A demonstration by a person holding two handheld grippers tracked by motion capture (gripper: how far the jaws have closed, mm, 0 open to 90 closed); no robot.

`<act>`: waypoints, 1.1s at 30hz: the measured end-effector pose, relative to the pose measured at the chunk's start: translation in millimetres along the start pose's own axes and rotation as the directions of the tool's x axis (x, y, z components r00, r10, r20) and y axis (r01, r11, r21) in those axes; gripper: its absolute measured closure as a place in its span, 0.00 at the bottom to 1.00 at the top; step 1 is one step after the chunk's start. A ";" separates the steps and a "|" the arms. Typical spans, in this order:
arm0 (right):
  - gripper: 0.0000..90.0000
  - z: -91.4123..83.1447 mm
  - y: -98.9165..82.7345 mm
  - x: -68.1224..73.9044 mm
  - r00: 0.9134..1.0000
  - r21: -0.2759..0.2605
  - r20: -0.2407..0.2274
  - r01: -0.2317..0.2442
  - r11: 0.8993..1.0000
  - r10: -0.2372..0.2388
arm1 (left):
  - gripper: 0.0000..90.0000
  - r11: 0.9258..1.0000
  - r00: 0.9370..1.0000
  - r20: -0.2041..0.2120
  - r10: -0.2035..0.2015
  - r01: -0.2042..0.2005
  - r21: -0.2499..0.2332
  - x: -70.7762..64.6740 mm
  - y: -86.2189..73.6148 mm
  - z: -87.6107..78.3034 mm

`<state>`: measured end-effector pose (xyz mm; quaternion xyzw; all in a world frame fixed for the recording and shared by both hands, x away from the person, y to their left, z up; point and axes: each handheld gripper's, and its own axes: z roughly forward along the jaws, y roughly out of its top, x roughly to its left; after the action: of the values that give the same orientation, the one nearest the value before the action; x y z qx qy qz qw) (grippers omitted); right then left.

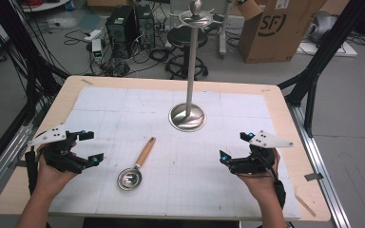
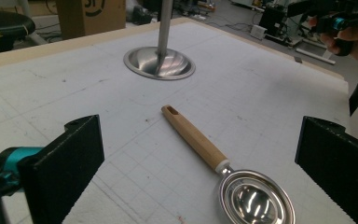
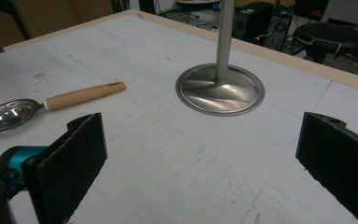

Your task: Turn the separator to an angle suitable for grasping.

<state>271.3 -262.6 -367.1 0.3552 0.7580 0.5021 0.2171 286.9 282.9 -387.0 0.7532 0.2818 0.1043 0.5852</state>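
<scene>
The left gripper (image 1: 86, 147) and the right gripper (image 1: 234, 147) both rest wide open and hold nothing, at 8 and 4 o'clock of the surface (image 1: 275, 102). The wooden-handled strainer (image 1: 137, 167) lies flat between them, near the hanging stand (image 1: 187, 116) at 12 o'clock, probably waiting to be hung.

The left gripper (image 1: 90, 147) sat low at the left, held in the left hand (image 1: 52, 168), jaws spread wide and empty. The right gripper (image 1: 234, 147) sat at the right in the right hand (image 1: 261, 178), jaws likewise wide apart and empty.
</scene>
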 end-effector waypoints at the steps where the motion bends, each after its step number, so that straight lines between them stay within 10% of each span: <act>1: 0.00 0.7 -0.2 0.3 1.000 0.004 -0.005 -0.004 1.000 0.004 | 0.02 1.000 1.000 -0.004 -0.006 0.006 0.000 0.2 -0.6 -1.1; 18: 0.00 1.9 -1.1 -3.3 1.000 0.010 0.009 -0.004 1.000 0.004 | 0.02 1.000 1.000 -0.005 -0.019 0.019 0.025 0.3 -2.7 5.2; 33: 0.00 8.2 -4.1 -5.2 1.000 0.035 0.012 -0.015 0.999 0.014 | 0.02 0.990 0.999 -0.024 -0.026 0.029 0.137 -6.4 10.3 42.7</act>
<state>279.0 -262.6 -374.3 0.3674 0.7627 0.4882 0.2119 305.6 242.6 -388.8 0.7866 0.3051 0.0847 0.5301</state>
